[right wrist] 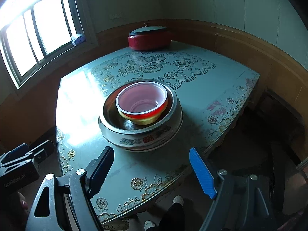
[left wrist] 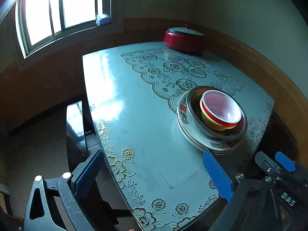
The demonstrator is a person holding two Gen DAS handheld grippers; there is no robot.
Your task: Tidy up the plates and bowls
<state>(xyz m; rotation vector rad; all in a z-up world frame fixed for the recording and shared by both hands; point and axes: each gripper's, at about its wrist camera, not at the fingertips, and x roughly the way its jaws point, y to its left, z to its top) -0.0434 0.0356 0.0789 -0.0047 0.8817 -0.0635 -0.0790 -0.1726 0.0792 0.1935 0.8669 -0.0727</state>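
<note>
A stack of white flowered plates (left wrist: 182,108) (right wrist: 144,140) sits on the table. A metal bowl (left wrist: 192,104) (right wrist: 174,98) rests on the plates, with a yellow bowl (left wrist: 211,124) (right wrist: 143,122) nested inside it. Nested in the yellow bowl is a red plastic bowl with a white rim (left wrist: 221,107) (right wrist: 142,100). My left gripper (left wrist: 152,156) is open and empty over the table's near left side, left of the stack. My right gripper (right wrist: 151,150) is open and empty, just short of the stack's near edge.
The table (left wrist: 144,115) (right wrist: 202,96) has a glass top over a flowered cloth. A red lidded pot (left wrist: 182,40) (right wrist: 149,40) stands at its far edge by the wall. A dark bench (left wrist: 75,130) stands left of the table. A person's shoes (right wrist: 178,199) show below the near edge.
</note>
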